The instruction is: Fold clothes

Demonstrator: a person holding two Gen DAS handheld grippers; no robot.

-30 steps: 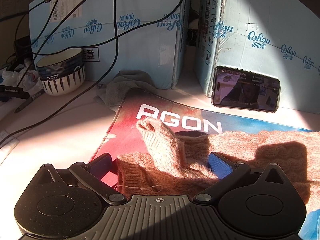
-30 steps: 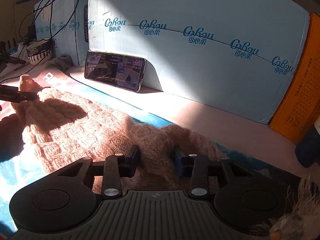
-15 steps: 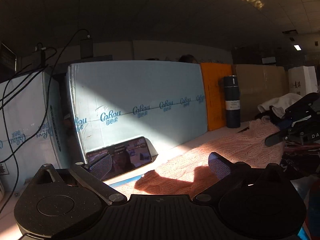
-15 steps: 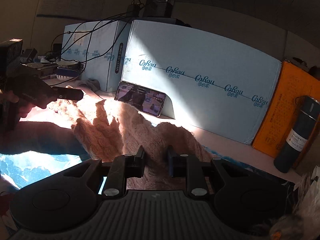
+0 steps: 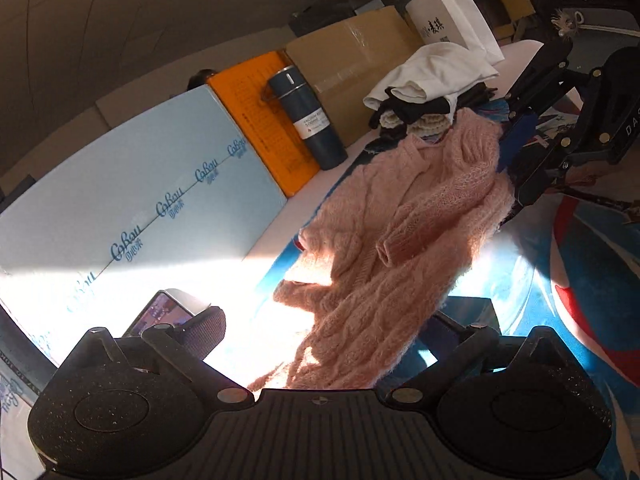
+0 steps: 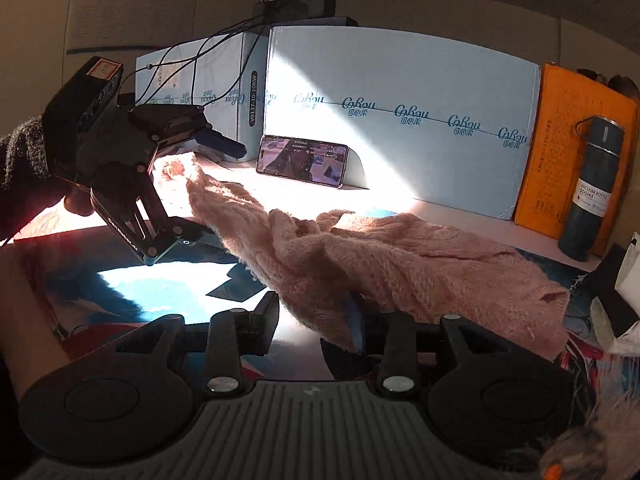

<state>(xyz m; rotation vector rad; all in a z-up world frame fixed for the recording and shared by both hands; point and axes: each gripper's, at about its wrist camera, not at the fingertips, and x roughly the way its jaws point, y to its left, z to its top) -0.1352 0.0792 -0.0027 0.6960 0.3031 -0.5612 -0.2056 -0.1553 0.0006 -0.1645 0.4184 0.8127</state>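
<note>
Since a moment ago my left gripper (image 5: 320,332) has swung round from the boxes and my right gripper (image 6: 316,320) has let go. Both now stand spread, the pink sweater (image 6: 360,256) draped loose between their fingers, pinched by neither. It lies stretched along the printed mat (image 5: 560,280), long axis running from my left gripper toward my right, which sits nearer the collar end by the clothes pile (image 5: 432,84). The hem beneath my left gripper's body is hidden; glare washes out the mat's far edge.
</note>
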